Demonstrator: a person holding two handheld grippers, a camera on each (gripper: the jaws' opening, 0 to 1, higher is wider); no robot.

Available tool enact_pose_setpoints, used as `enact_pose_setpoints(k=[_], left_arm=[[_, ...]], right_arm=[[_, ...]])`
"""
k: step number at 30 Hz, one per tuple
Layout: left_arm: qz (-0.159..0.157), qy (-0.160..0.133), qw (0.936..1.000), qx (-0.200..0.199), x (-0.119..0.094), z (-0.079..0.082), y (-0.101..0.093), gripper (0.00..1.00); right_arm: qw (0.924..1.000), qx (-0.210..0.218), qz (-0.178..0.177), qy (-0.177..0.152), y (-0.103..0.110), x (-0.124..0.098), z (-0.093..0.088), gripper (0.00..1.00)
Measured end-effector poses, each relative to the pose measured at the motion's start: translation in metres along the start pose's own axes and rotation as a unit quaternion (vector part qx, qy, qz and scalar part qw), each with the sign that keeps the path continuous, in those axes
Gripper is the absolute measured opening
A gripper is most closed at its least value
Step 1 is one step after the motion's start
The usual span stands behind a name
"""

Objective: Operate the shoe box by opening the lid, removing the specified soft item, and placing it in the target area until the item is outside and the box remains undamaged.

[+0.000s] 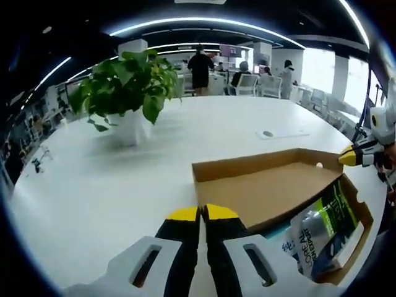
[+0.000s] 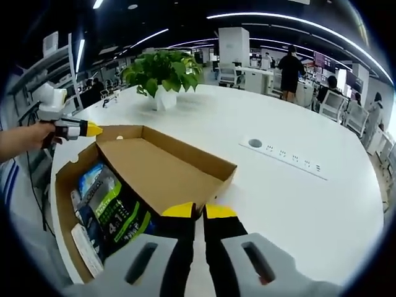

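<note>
Both my tools, left and right, are sitting closed, gripping nothing. Ahead, the shoe box is lying open; its soft pouch looks light, slippery, best pinched at an edge.

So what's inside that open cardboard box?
Inside the shoe box lie soft printed packets: a dark green-and-black pouch and a blue-and-white pack. The raised lid covers the rest of the inside.

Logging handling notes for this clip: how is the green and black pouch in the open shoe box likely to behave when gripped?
The pouch looks glossy, so probably slippery. It seems a soft, flat pack, likely to sag when gripped at one edge. It lies against other packets, which might shift.
</note>
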State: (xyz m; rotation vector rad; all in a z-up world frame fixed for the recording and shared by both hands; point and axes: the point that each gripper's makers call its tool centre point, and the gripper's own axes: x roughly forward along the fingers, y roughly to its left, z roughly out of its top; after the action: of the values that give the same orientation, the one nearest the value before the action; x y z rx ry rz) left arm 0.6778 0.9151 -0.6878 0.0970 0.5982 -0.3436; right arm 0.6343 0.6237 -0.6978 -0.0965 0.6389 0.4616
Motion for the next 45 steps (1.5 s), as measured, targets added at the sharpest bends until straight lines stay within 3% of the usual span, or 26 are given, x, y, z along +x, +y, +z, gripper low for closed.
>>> enact_pose_setpoints(k=[10,20,34,45], left_arm=[[0.003,-0.021,0.9997,0.014,-0.016,0.011,-0.004,0.08],[-0.015,-0.011,0.9993,0.031,-0.031,0.005,-0.026,0.09],[-0.052,0.029,0.9974,0.041,-0.048,-0.029,-0.056,0.14],[-0.103,0.07,0.9916,0.036,-0.057,-0.061,-0.087,0.19]], right_arm=[[0.9998,-0.016,0.01,0.001,0.007,-0.013,-0.003,0.08],[0.9994,-0.029,0.019,-0.003,0.016,-0.029,-0.005,0.09],[0.9985,-0.04,0.037,-0.002,0.033,-0.043,-0.01,0.15],[0.9978,-0.04,0.053,0.004,0.045,-0.044,-0.013,0.18]])
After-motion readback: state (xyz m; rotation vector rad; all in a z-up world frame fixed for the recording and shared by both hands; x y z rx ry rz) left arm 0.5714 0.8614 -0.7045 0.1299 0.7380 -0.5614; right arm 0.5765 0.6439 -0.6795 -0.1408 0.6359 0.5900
